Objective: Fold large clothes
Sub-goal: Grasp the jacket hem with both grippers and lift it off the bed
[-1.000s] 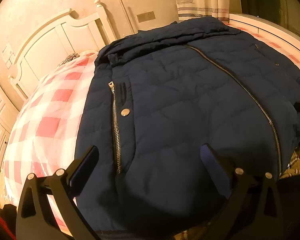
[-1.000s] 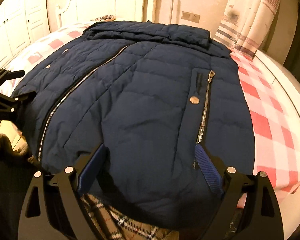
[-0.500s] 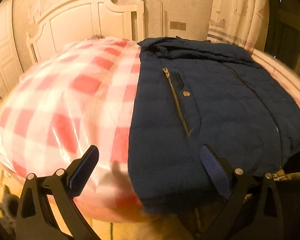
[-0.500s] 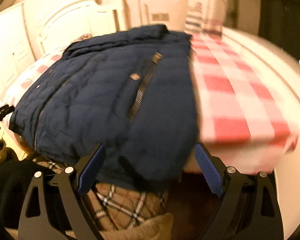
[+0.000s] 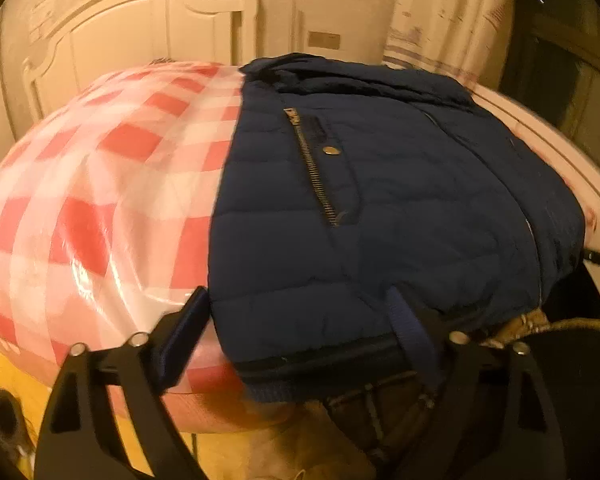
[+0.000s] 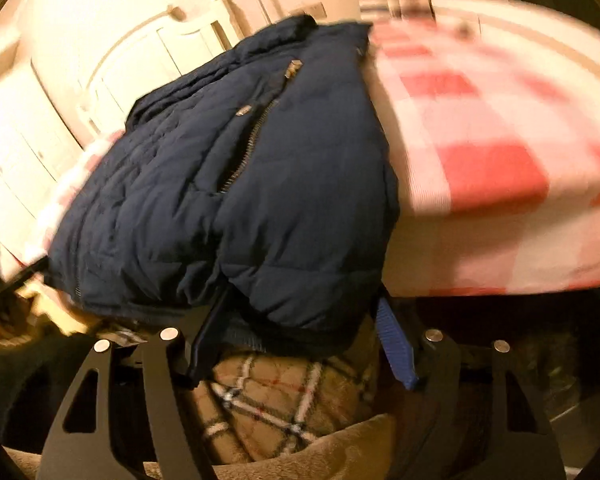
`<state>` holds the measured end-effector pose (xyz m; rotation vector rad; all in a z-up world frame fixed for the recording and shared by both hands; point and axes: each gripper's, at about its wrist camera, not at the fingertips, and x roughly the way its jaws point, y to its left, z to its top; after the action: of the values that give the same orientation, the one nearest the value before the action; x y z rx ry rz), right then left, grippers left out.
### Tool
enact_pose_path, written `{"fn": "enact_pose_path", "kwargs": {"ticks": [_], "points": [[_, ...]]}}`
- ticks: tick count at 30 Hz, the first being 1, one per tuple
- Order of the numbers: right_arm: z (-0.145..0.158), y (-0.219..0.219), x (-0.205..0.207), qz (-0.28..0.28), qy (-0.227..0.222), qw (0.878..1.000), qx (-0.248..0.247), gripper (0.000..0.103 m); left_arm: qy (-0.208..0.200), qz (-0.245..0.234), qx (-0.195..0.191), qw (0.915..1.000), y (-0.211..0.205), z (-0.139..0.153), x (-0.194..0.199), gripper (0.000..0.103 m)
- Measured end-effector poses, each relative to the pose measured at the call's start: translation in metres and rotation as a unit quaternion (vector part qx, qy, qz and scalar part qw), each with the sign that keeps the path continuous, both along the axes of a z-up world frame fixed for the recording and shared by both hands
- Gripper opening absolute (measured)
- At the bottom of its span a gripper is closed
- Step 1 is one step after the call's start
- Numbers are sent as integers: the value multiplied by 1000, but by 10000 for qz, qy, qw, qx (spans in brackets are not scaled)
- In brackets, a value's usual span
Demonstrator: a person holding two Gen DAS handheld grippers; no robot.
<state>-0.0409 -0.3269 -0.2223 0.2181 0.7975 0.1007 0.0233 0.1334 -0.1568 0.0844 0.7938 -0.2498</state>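
I read the job as partly done. The dark navy quilted puffer jacket lies zipped and front up on the bed with the red-and-white checked cover, collar toward the white carved headboard and hem hanging over the edge farthest from that headboard. No sleeves stick out at the sides, so I judge they are already tucked in. What I think is left is the lengthwise fold, bringing the hem up toward the headboard end.

Both tools sit at that hem. My left gripper straddles the jacket's corner: its jaws are wide but closing, one blue pad against the jacket's side edge, the other on the quilted fabric above the ribbed hem band. I cannot yet call it a firm pinch. My right gripper is at the opposite corner, also closing, with a thick bulge of hem between its fingers; one pad is tucked into a crease, the other sits at the fabric's edge. A plaid-lined tan garment shows just below the hem, away from the headboard.
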Motion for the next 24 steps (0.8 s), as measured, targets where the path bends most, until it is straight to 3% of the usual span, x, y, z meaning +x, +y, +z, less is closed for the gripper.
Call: {"fn": "enact_pose_path", "kwargs": {"ticks": [5, 7, 8, 9, 10, 11, 12, 13, 18, 24], "points": [[-8, -10, 8, -96, 51, 9993, 367, 70, -7, 42, 70, 10000, -7, -3, 3, 96], [-9, -7, 8, -74, -43, 9995, 292, 68, -8, 55, 134, 9999, -10, -3, 4, 96], [-9, -8, 5, -43, -85, 9996, 249, 65, -25, 28, 175, 9998, -11, -3, 3, 89], [-6, -4, 3, 38, -186, 9997, 144, 51, -70, -12, 229, 9997, -13, -1, 1, 73], [-3, -3, 0, 82, -248, 9996, 65, 33, -108, -83, 255, 9996, -14, 1, -1, 64], [1, -1, -3, 136, -304, 9994, -31, 23, -180, -162, 263, 9994, -15, 5, -4, 42], [6, 2, -9, 180, -385, 9990, -151, 21, -244, -221, 236, 9992, -14, 11, -8, 27], [11, 4, -14, 199, -471, 9984, -228, 19, -248, -252, 156, 9993, -13, 14, -9, 24], [43, -9, -47, 68, -1134, 9933, 199, 17, -460, -509, -951, 9931, 5, 53, -20, 18], [95, -13, -78, 216, -1879, 9815, 292, 17, -861, -791, -2001, 9728, 26, 101, -35, 18]]}}
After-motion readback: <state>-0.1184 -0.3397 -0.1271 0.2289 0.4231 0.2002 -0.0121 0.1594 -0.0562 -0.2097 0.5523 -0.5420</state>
